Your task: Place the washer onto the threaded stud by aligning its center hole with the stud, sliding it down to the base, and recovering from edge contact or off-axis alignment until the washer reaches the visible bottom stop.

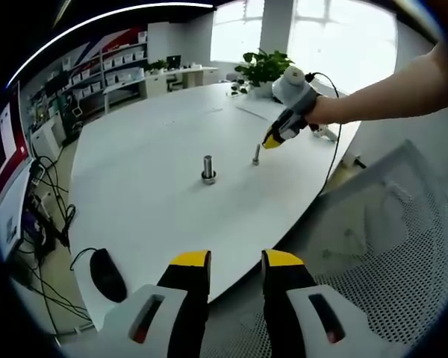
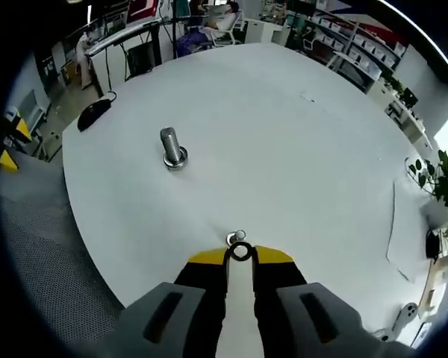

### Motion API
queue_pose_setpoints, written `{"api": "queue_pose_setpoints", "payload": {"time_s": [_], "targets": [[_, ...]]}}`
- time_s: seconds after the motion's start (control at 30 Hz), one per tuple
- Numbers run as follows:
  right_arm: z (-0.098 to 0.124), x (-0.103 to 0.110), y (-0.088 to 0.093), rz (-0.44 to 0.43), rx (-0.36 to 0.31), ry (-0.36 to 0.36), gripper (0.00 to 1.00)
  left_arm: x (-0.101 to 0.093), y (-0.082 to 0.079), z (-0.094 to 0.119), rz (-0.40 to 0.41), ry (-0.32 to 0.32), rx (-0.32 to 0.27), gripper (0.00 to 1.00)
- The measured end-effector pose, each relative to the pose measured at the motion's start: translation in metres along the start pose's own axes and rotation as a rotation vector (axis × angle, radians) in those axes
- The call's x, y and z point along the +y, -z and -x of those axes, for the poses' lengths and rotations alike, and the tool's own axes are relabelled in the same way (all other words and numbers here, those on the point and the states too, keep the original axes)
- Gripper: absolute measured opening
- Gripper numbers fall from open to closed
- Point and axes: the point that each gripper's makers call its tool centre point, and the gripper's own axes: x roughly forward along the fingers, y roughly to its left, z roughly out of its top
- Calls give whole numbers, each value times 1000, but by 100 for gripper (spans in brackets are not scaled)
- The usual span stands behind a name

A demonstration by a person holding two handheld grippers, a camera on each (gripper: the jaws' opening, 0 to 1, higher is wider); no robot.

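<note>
White round table (image 1: 149,186) in an open office: shelving along the far wall, bright windows, a potted plant (image 1: 263,68) at the table's far edge, a black mouse (image 1: 107,274) on the near edge, and a mesh chair back (image 1: 388,246) to the right. Left gripper view: left gripper (image 1: 235,262) held back off the table edge, jaws parted with a clear gap, nothing between them. Threaded stud (image 1: 208,168) stands upright on its wider base near the table's middle. Right gripper (image 1: 272,140) reaches in from the right on a bare arm, tips close above a second, thinner upright metal piece (image 1: 256,154) just beside the stud; too small to identify. Right gripper view: right gripper (image 2: 240,256) with jaws drawn narrow, pinching the washer (image 2: 240,251) at its rim, hole facing the camera. Another small ring-like bit (image 2: 237,237) sits just beyond the tips; unclear what it is. Stud (image 2: 172,147) well apart, up and left. Judgement: washer is light, stiff, smooth metal, likely slippery in the pads; a rim pinch leaving the hole open suits threading. Table surface looks smooth and hard, so a dropped washer would probably roll or skate.
</note>
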Motion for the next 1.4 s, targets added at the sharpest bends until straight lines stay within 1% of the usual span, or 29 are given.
{"api": "queue_pose_setpoints", "payload": {"time_s": [0.07,0.17,0.23,0.33,0.73,0.83,0.97,1.2,1.4], "targets": [[0,0,-2,16,-7,6,14,0,0,0,0,1,1,25],[1,-2,-10,41,-34,19,14,-1,1,0,-2,4,5,25],[0,-2,-13,44,-38,19,14,-1,2,0,-2,3,8,25],[-5,-3,-13,50,-30,11,14,0,2,0,-2,3,9,25],[-14,0,-9,70,7,-13,14,0,2,-1,2,4,13,25],[-17,0,-9,68,17,-18,14,0,3,-1,3,5,16,25],[-19,-3,-12,54,15,-14,14,-1,1,-1,4,7,9,25],[-27,-1,-8,64,41,-16,14,0,1,0,10,3,6,25],[-37,1,-1,67,67,-17,14,0,2,-1,8,3,10,25]]}}
